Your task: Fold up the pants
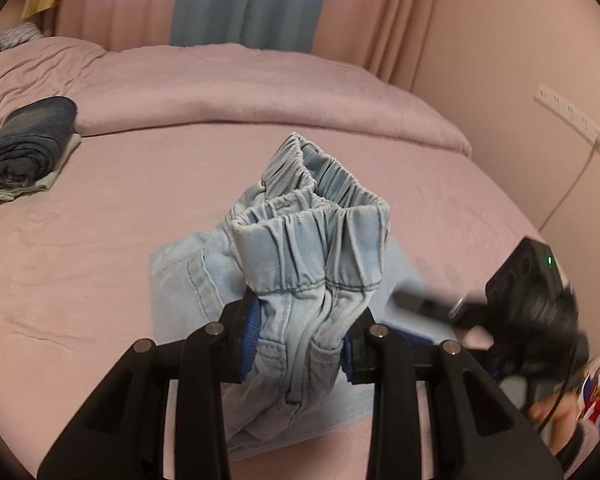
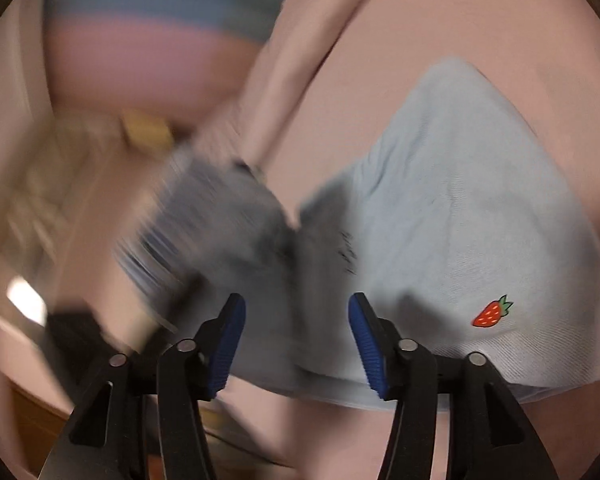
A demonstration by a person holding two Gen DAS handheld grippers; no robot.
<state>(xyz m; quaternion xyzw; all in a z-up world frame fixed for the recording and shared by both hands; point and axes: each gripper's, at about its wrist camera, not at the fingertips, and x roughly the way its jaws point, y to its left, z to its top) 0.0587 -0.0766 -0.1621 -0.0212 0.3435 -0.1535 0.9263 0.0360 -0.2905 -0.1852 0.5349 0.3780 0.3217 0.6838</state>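
Pants (image 1: 300, 248), light denim, are bunched at the waistband and clamped in the left gripper (image 1: 300, 344) above the bed (image 1: 100, 260), probably for carrying; the right gripper (image 2: 296, 344) is spread open, nothing pinched.

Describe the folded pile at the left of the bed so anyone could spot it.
On the pink bed, look to the far left edge, below the rumpled duvet. There lies a dark denim bundle atop a pale garment, far darker than the light blue pants.

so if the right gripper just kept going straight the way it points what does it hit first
Most likely the light blue pants lying just beyond the open right gripper; the view is blurred, so depth is uncertain.
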